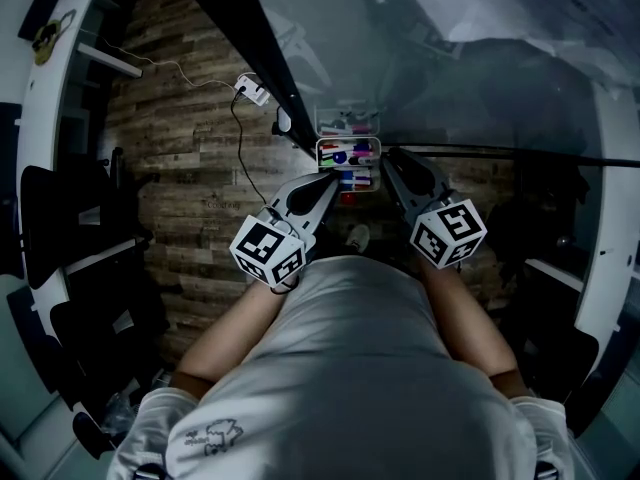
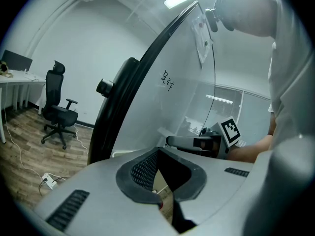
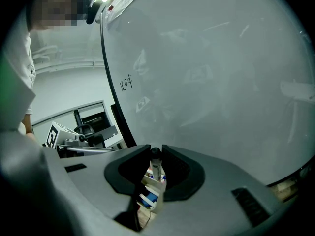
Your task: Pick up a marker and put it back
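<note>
A small clear tray [image 1: 321, 152] of coloured markers hangs at the lower edge of the whiteboard [image 1: 470, 78]. Both grippers point at it from below. My right gripper [image 1: 386, 156] is at the tray's right side. In the right gripper view the gripper [image 3: 156, 155] is shut on a black-capped marker [image 3: 156, 167], which stands upright between the pads. Its lower end reaches toward the tray [image 3: 149, 194]. My left gripper [image 1: 331, 177] sits at the tray's lower left. Its jaws [image 2: 158, 152] meet at the tips with nothing between them.
The whiteboard's dark frame [image 2: 123, 102] runs down to a wooden floor. A power strip [image 1: 254, 90] with its cable lies on the floor at the left. An office chair [image 2: 59, 114] and a desk [image 2: 15, 77] stand farther left. Black chairs [image 1: 60, 218] line the left edge.
</note>
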### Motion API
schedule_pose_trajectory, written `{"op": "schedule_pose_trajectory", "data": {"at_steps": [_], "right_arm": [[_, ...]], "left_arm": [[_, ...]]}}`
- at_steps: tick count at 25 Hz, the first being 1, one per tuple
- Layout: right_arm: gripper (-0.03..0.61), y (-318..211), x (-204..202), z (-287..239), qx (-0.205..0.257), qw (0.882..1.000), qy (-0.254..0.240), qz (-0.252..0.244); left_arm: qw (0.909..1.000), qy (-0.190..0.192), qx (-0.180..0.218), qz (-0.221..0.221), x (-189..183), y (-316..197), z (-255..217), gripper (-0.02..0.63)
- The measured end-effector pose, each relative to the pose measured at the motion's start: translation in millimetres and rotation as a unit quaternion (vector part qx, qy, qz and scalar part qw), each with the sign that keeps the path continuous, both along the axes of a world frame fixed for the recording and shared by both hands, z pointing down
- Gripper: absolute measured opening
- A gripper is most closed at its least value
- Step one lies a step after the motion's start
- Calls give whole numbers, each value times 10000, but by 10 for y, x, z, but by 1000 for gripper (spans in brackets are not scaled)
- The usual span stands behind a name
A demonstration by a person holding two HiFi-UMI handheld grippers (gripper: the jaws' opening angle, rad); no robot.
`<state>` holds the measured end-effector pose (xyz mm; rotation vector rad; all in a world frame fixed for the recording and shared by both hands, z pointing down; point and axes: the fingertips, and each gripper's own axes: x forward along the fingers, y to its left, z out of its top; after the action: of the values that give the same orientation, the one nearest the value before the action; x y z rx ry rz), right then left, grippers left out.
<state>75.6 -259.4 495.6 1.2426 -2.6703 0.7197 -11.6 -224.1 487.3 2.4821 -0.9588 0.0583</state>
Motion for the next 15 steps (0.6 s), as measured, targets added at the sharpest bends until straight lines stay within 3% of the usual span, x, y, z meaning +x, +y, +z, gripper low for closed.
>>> {"op": "schedule_pose_trajectory", "data": {"at_steps": [15], "right_arm": [[92, 32, 50, -34, 91, 9999, 90, 3]], "left_arm": [[10000, 1, 10, -3, 17, 56, 1, 5]]}}
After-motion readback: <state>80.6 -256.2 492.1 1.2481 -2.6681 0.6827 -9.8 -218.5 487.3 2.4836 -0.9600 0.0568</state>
